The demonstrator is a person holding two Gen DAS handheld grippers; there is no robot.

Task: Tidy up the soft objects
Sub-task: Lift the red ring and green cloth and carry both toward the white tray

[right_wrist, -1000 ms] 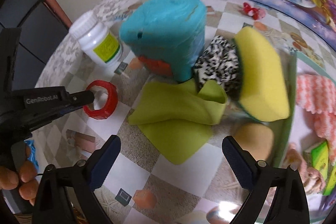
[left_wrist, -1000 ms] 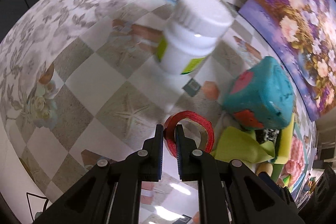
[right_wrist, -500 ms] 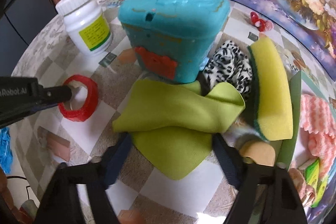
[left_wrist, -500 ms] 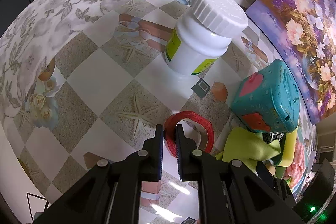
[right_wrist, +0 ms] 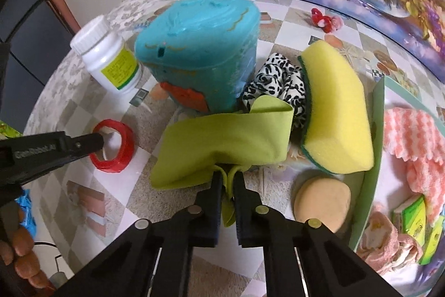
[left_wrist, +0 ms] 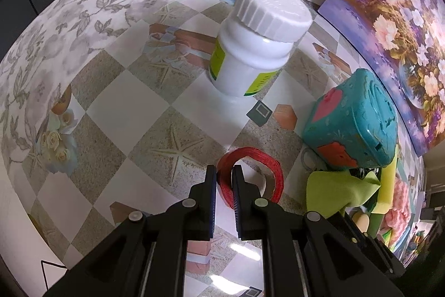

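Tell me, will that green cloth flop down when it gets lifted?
Probably. The soft lime-green folded cloth already bunches between the right tool's shut pads, so it likely droops. It looks thin, so probably light. Its folds may open as it rises.

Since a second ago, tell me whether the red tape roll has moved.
No. The tape roll lies on the same starfish tile, same gap to the white bottle, left gripper shut on its wall.

Readable text — "GenRobot.AI", pale lettering along the black finger of the left gripper point(right_wrist: 104, 142). White bottle point(right_wrist: 109, 61) — yellow-green label, print too small to read.
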